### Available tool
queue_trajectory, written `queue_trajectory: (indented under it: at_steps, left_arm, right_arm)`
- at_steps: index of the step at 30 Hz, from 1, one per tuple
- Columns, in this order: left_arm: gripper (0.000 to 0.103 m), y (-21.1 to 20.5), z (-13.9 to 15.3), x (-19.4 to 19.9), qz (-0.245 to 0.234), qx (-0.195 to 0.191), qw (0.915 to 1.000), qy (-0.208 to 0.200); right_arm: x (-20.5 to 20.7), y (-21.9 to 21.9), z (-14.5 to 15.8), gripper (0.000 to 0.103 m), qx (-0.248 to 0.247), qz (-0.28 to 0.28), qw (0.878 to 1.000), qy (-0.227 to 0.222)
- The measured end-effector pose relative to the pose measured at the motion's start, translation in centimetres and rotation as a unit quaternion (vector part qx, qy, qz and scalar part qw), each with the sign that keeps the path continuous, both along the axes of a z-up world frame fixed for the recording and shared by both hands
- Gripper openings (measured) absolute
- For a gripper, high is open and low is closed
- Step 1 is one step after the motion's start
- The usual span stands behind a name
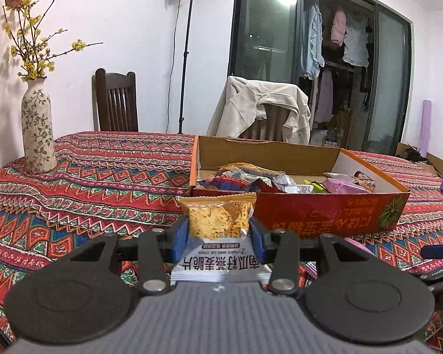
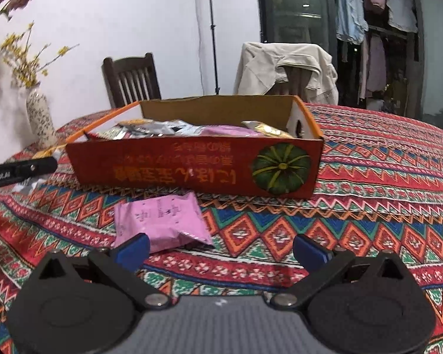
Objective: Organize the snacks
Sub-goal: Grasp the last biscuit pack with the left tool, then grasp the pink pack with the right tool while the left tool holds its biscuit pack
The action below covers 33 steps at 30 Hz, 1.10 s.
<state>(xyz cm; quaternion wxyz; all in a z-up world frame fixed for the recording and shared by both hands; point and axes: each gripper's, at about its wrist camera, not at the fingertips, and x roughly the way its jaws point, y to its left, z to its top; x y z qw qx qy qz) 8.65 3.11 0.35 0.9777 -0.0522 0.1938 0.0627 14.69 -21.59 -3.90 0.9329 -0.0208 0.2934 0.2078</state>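
Observation:
My left gripper is shut on a packet of pumpkin seed oat crisps and holds it above the tablecloth, just in front of the red cardboard box. The box holds several snack packets. In the right wrist view the same box stands ahead, with packets inside. My right gripper is open and empty, low over the table. A pink snack packet lies on the cloth just ahead of its left finger.
A flowered vase with yellow blossoms stands at the table's far left. Two chairs stand behind the table, one draped with a beige jacket. The left gripper's tip shows at the left edge of the right wrist view.

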Motion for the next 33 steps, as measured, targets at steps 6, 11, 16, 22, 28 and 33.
queue_trajectory:
  at_steps: [6,11,16,22,28,33]
  left_arm:
    - [0.044,0.2,-0.2,-0.1,-0.009,-0.006,0.9999,-0.001]
    - [0.044,0.1,-0.2,-0.3,-0.010,-0.013,0.9999,-0.005]
    - [0.044,0.2,-0.2,-0.4,-0.010,-0.015,0.9998,-0.006]
    - [0.044,0.1,-0.2,-0.5,-0.014,-0.017,0.9997,-0.009]
    - [0.044,0.1,-0.2,-0.6,-0.015,-0.021,0.9996,-0.010]
    - [0.044,0.2,-0.2,-0.6,-0.015,-0.023,0.9996,-0.011]
  right_arm:
    - [0.1,2.4,0.3,0.103,-0.019,0.027,0.999,0.010]
    - [0.7,5.0,0.7,0.103,-0.051,0.049,0.997,0.020]
    - [1.6,7.0,0.6,0.103,-0.069,0.061,0.995,0.027]
    - [3.1,7.7,-0.4,0.103,-0.056,0.051,0.996,0.049]
    - [3.4,7.9,-0.7,0.103,-0.051,0.056,0.997,0.035]
    - [3.3,7.8,-0.7,0.101,-0.048,0.060,0.996,0.033]
